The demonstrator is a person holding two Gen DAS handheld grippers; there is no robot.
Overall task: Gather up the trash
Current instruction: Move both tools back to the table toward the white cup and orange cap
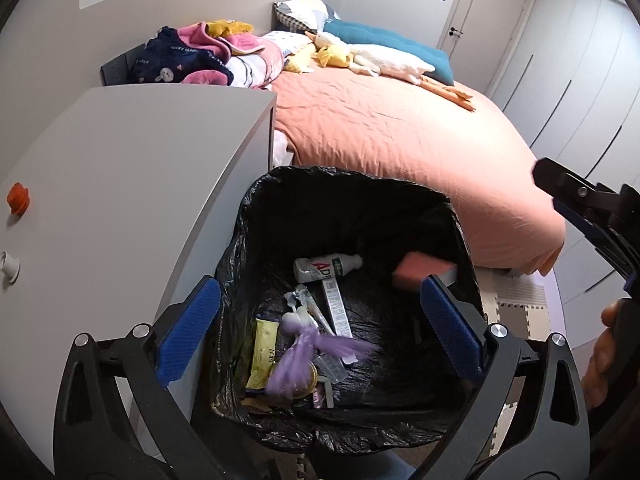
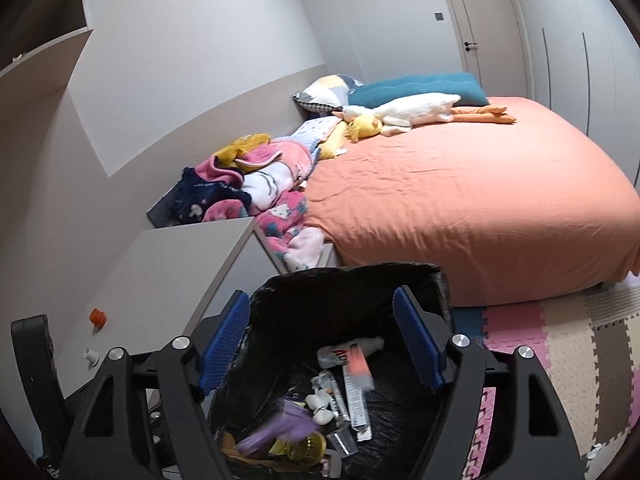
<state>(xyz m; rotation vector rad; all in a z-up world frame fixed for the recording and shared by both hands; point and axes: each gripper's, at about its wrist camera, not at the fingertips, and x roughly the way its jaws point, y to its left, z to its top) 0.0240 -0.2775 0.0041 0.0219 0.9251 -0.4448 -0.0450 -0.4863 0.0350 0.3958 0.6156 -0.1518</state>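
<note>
Filling the far half of both views, the bed [image 1: 400,132] carries an orange cover, a heap of clothes and soft toys, none of it trash as far as I can judge. Next in size, the pale table [image 1: 140,184] stands beside the bed, with the bin [image 1: 256,200] lined in a black bag just beside its front edge. Both grippers hang over the bin's mouth. The left gripper [image 1: 320,328] stands wide open with nothing between its blue pads; a blurred purple scrap [image 1: 304,356], probably thin plastic, is below it among the rubbish, apparently dropping. The right gripper [image 2: 322,344] is also open, somewhat less wide, and holds nothing; a blurred pink-topped piece [image 2: 360,366] lies under it in the bin.

Already inside are a white bottle [image 1: 326,266], a long flat carton [image 1: 338,306], a yellow packet [image 1: 262,350] and a pink sponge [image 1: 420,270].

Left on the table are two small things: an orange cap [image 1: 18,198] and a white cap [image 1: 10,268], near each other, well apart from the bin. Both look like hard, light, smooth plastic, likely to skid or roll if nudged. My judgement is that each wants a pinch across its ribbed sides, pads low against the table, closing gently.
</note>
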